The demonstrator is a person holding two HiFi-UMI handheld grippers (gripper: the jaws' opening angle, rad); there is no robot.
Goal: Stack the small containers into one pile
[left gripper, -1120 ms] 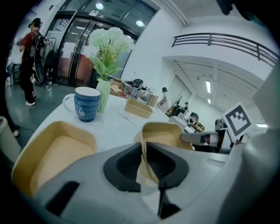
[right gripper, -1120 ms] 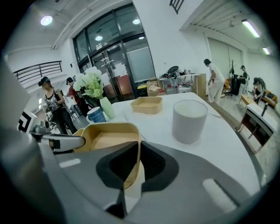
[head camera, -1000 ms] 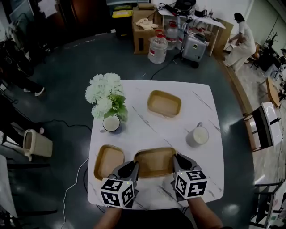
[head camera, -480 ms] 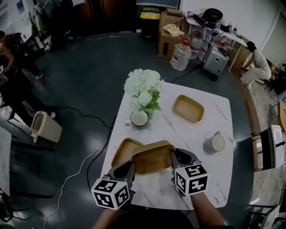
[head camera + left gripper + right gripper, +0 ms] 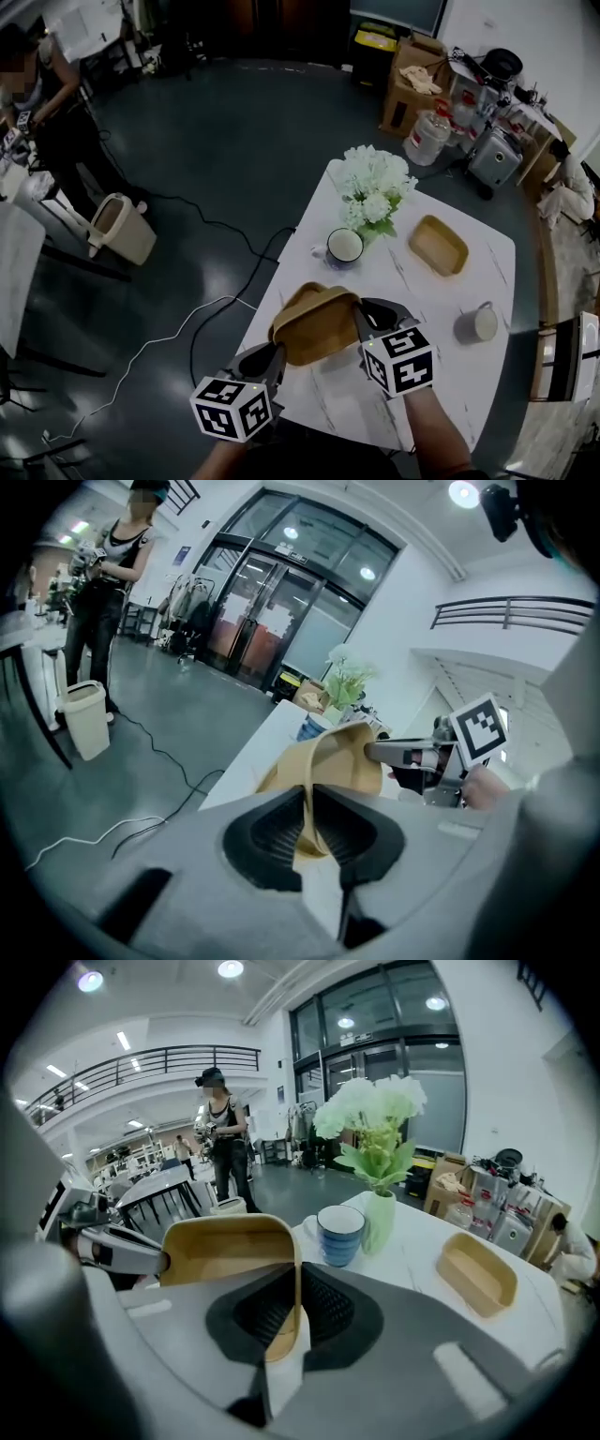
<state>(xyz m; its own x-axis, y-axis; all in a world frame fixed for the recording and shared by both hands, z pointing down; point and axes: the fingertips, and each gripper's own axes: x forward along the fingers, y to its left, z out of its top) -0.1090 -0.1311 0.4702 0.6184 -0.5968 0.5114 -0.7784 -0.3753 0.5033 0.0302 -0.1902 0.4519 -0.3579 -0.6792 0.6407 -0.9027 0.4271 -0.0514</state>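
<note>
A shallow tan rectangular container (image 5: pixel 314 328) hangs tilted over the near left corner of the white marble-patterned table (image 5: pixel 464 375), held at both short ends. The left gripper (image 5: pixel 275 352) has one end wall pinched between its pads, though its jaws have just been easing apart a little. The right gripper (image 5: pixel 360 309) is clamped narrowly on the opposite wall. Under the lifted container lies a second tan container (image 5: pixel 305 291), mostly covered, with only its far edge showing. Just beyond them stand a blue-and-white mug (image 5: pixel 344 246) and, close beside it, a pale green vase of white flowers (image 5: pixel 375 183). These stand between the near pair and a third tan container (image 5: pixel 438 245), well apart on the far side. A grey mug (image 5: pixel 478 323) sits towards the right edge. On the dark floor to the left are a beige bin (image 5: pixel 122 228) and a white cable (image 5: pixel 159 342).
</note>
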